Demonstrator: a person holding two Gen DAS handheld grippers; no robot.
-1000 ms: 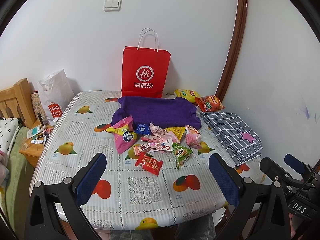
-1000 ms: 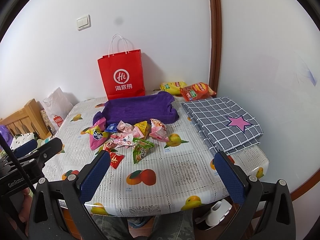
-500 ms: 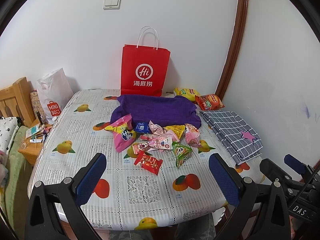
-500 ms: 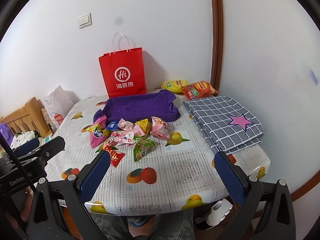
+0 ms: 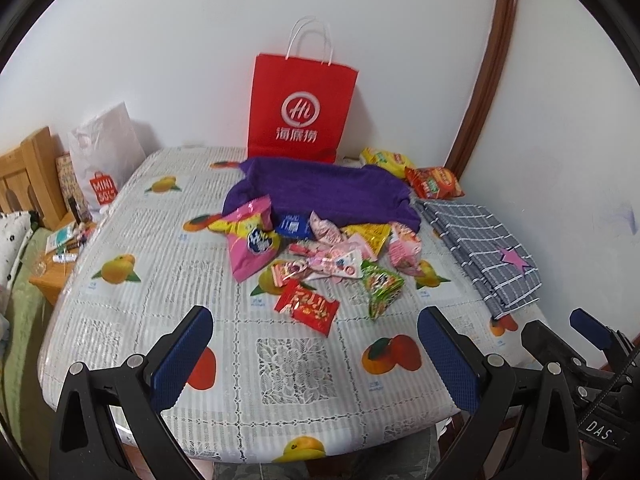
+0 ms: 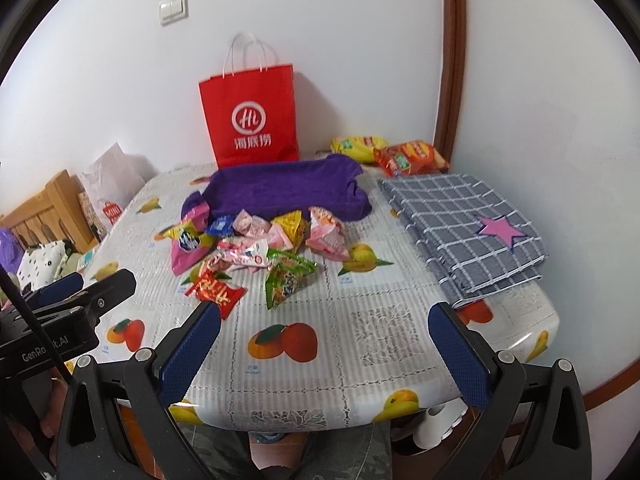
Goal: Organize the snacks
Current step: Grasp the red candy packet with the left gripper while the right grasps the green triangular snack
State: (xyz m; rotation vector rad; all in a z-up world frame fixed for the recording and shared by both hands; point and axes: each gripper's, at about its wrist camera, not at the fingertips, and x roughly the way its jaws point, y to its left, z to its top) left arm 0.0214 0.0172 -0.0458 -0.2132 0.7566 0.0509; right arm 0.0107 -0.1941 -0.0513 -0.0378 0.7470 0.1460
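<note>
A heap of snack packets lies mid-table: a pink bag (image 5: 250, 254) (image 6: 186, 250), a red packet (image 5: 307, 307) (image 6: 216, 292), a green packet (image 5: 380, 286) (image 6: 286, 280), a blue one (image 5: 294, 226) and several pink and yellow ones. A yellow bag (image 5: 382, 159) (image 6: 358, 147) and an orange-red bag (image 5: 434, 181) (image 6: 410, 157) rest at the back right. A red paper bag (image 5: 302, 110) (image 6: 250, 118) stands against the wall. My left gripper (image 5: 316, 354) hangs open over the table's near edge, empty. My right gripper (image 6: 324, 354) is open and empty too, in front of the green packet.
A purple towel (image 5: 324, 192) (image 6: 288, 190) lies behind the heap, a folded checked cloth with a pink star (image 5: 486, 248) (image 6: 464, 232) at the right. The fruit-print tablecloth (image 5: 280, 364) covers the table. A white plastic bag (image 5: 102, 156) and wooden furniture (image 5: 24, 176) stand left.
Both grippers have edged slightly forward and lower toward the table; the snacks sit a little lower and nearer in view. Nothing was taken hold of; the fingers stay apart.
</note>
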